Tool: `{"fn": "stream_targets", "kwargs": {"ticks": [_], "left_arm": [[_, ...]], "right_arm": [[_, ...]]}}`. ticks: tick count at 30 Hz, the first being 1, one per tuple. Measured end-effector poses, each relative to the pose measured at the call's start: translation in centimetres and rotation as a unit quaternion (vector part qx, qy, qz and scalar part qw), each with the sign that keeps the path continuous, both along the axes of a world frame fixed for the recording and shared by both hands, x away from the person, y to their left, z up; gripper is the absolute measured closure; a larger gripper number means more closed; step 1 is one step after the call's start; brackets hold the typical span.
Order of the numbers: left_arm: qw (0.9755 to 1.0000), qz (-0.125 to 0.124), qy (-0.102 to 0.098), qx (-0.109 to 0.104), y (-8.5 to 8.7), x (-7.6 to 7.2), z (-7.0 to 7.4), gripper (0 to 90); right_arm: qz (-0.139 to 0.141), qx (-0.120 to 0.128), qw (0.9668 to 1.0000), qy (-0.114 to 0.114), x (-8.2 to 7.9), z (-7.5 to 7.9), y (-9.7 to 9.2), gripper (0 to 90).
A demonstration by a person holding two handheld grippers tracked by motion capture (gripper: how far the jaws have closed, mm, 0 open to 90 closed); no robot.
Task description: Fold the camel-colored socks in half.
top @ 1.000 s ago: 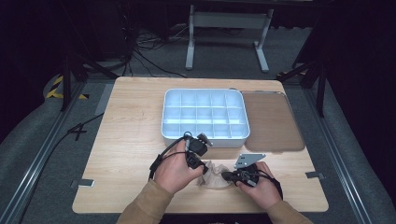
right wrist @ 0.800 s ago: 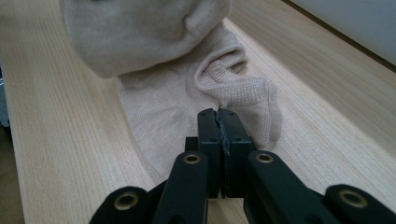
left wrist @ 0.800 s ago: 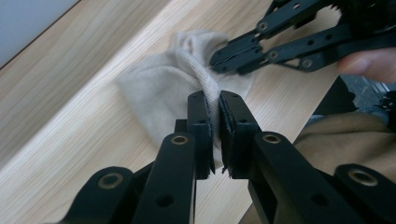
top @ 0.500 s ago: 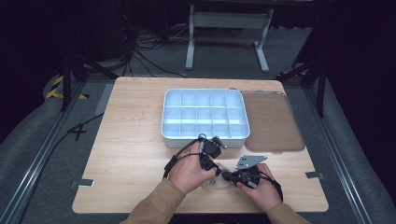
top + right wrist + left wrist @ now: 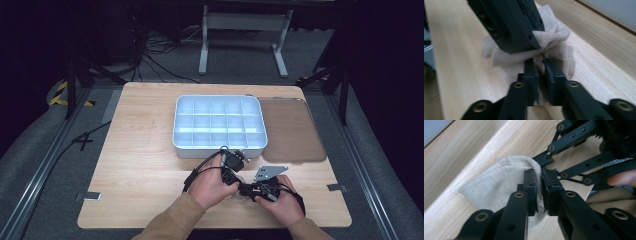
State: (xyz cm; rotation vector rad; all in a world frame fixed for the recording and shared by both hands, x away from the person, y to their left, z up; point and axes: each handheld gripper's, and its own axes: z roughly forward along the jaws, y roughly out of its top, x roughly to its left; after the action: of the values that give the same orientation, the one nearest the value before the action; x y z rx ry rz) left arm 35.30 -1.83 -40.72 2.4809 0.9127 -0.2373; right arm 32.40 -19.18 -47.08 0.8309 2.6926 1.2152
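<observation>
A person at a pale wooden counter [image 5: 145, 150] works a small beige knitted cloth [image 5: 499, 182] with two hand-held claws, near the counter's front edge and just in front of a white compartment tray [image 5: 218, 122]. No brand, label or writing can be read on anything in view. In the left gripper view the left claw [image 5: 539, 187] is pinched onto a fold of the cloth, a thin strip of fabric caught between its nearly closed black jaws; the cloth spreads away to the left and lies flat on the wood. In the right gripper view the right claw [image 5: 539, 72] bites a bunched edge of the same cloth, jaws drawn close with fabric between them, while the other claw's dark linkage crosses the cloth just above. From the high view the cloth [image 5: 239, 192] is almost wholly hidden under the two hands and claws, so its outline and long axis cannot be made out there; close up it is crumpled, with no clear direction. The tray's cells look empty from above. A translucent brown lid [image 5: 290, 127] lies flat beside the tray on its right. The person's sleeves are cut off by the bottom edge of the high view.
</observation>
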Motion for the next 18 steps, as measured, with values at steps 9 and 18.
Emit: {"fn": "stream_targets", "kwargs": {"ticks": [9, 18], "left_arm": [[0.9992, 0.009, -0.018, -0.034, 1.7, -0.5, 1.5, 61.6], [0.998, 0.03, -0.044, -0.033, 4.7, -1.1, 2.9, 58.4]], "right_arm": [[-0.02, -0.009, 0.9994, -0.028, -0.3, 3.1, -2.3, 77.9], [-0.004, 0.007, 0.9989, -0.046, -0.4, 5.7, -1.8, 78.1]]}}
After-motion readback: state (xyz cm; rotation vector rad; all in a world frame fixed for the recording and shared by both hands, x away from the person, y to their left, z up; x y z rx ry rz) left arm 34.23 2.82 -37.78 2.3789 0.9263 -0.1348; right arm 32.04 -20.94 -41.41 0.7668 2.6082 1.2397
